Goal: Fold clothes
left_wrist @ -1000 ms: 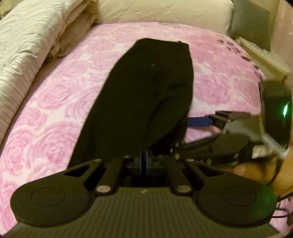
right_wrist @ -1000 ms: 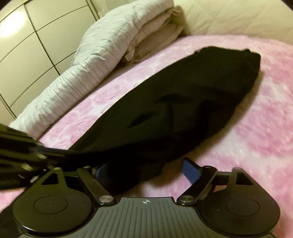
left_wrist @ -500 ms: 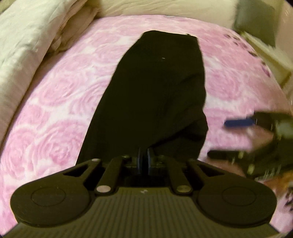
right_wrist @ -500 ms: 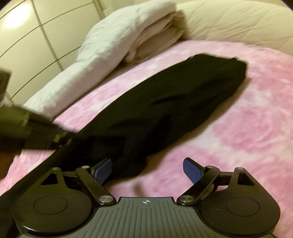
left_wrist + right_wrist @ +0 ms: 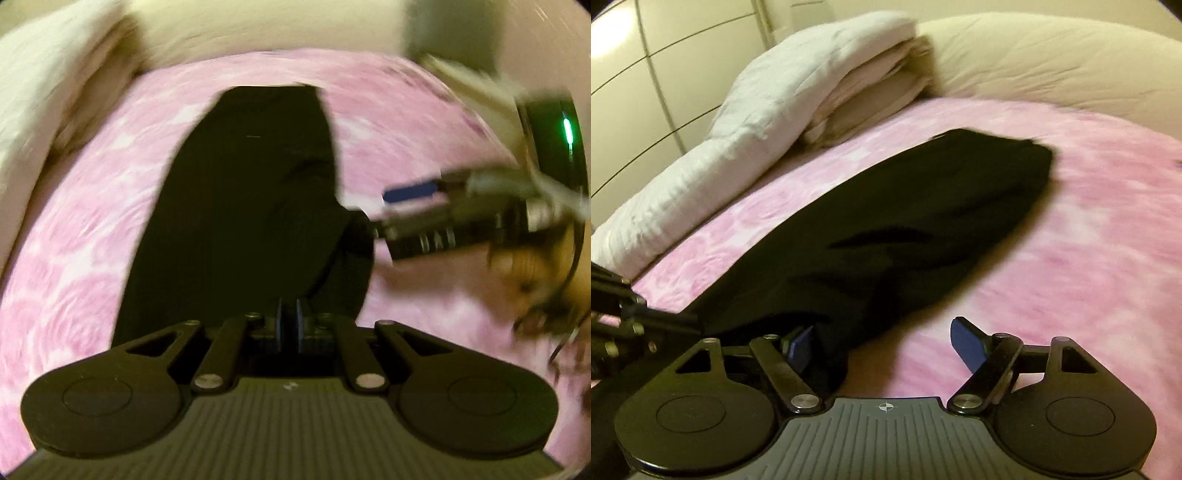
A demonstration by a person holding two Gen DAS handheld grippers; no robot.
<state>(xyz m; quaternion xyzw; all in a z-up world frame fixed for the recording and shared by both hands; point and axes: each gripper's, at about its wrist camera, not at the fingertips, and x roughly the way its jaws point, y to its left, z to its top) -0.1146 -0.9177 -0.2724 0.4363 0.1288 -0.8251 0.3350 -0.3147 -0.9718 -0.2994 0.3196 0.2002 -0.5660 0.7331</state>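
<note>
One gripper (image 5: 289, 325) (left) pinches the black garment (image 5: 240, 206); right gripper (image 5: 886, 343) gapes.

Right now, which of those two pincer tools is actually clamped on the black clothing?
The left gripper: its blue pads are pressed together on the black garment. The right gripper is spread wide open, with the cloth's edge beside one pad.

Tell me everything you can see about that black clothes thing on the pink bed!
The black garment is a long, soft, plain dark cloth, stretched lengthwise on the pink rose bedspread. Its far end lies flat with a straight edge; the near end is bunched and wrinkled. The left tongs pinch that end shut; the right tongs gape open around its edge.
</note>
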